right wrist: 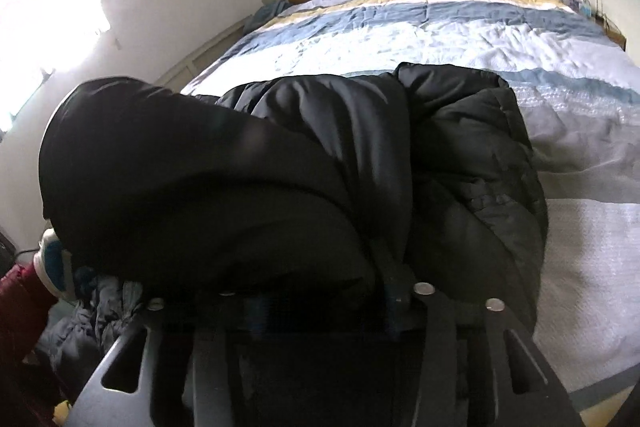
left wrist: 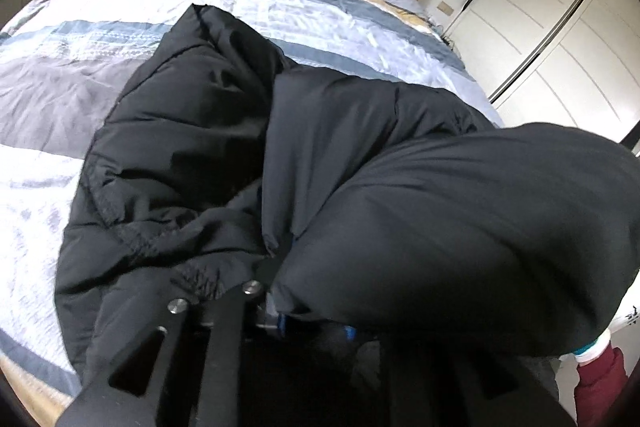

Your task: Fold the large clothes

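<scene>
Plainly, the black puffer jacket (left wrist: 224, 131) lies bunched on the striped bed cover (left wrist: 100, 67) near the foot of the bed, one padded fold bulging up close to each camera. On the left side, the left claw (left wrist: 260, 279) has its tips buried under the fabric, so I cannot tell whether it grips the jacket or stands free. The jacket looks light, soft and slippery, likely to puff back and slide when pressed flat; my judgement is that a stitched hem or seam edge (left wrist: 132, 227) gives the surest hold, not the padded middle. Further right, the right claw (right wrist: 384, 283) is likewise swallowed by the cloth, its state impossible to read. Sleeves, collar and zip cannot be picked out in the dark folds, and the near edge of the bed is cut off.
</scene>
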A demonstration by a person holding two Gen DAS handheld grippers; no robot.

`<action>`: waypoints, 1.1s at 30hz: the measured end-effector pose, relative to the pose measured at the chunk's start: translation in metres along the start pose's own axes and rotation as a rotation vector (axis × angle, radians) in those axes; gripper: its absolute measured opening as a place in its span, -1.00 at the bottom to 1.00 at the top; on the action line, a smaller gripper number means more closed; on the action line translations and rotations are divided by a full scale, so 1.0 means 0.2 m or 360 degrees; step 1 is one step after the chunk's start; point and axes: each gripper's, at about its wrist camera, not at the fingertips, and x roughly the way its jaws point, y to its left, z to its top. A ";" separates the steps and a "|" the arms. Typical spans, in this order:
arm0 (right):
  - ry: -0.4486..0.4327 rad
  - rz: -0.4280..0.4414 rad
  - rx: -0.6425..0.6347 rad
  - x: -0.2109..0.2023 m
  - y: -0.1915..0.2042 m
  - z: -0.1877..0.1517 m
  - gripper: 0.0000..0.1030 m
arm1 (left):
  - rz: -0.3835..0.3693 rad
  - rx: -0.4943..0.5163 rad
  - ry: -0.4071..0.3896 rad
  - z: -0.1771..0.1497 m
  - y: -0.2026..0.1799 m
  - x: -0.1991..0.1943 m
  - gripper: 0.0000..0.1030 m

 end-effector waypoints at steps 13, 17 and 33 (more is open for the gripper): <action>0.0031 -0.0071 0.0001 -0.32 0.00 -0.18 0.17 | 0.0073 -0.0029 0.0001 -0.16 0.09 -0.38 -0.31; -0.0057 -0.0071 -0.0035 -0.45 0.04 -0.09 0.22 | 0.0040 -0.0026 -0.0132 -0.07 0.06 -0.56 -0.10; -0.0066 0.0115 -0.0282 -0.06 0.34 0.33 0.40 | -0.0104 0.0242 -0.0053 0.17 -0.37 -0.13 0.03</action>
